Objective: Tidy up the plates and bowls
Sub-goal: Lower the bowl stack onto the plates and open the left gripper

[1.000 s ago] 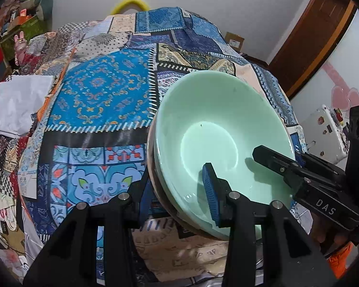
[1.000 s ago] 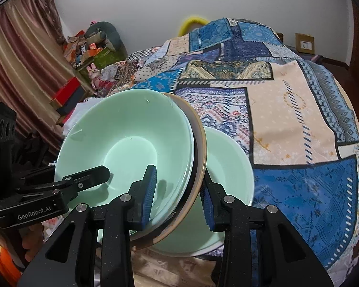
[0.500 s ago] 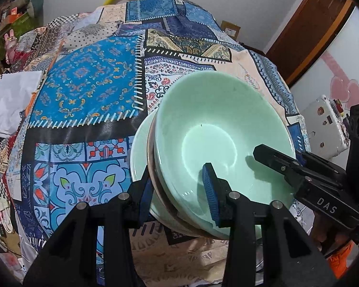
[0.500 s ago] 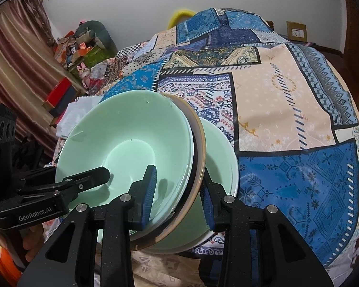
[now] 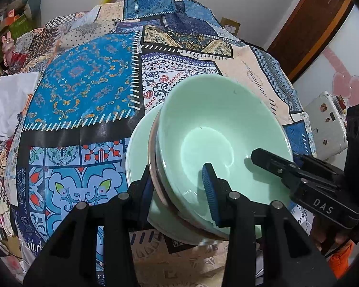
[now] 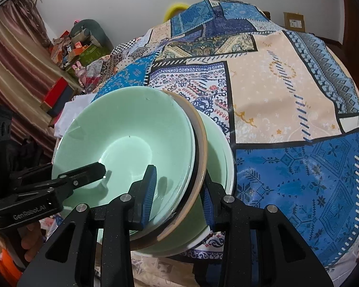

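Closest in, the left gripper (image 5: 179, 186) and the right gripper (image 6: 177, 191) each pinch opposite rims of a stack: a green bowl (image 6: 122, 143) nested on a brown-edged plate (image 6: 202, 138). Just beyond and under the fingers sits a second green bowl (image 6: 221, 148) on the patchwork tablecloth (image 6: 287, 95), and the held stack sits partly inside it. The stacking looks nearly done; what seems left is settling the stack level and letting go. Farther out, the cloth shows no other dishes in either view.
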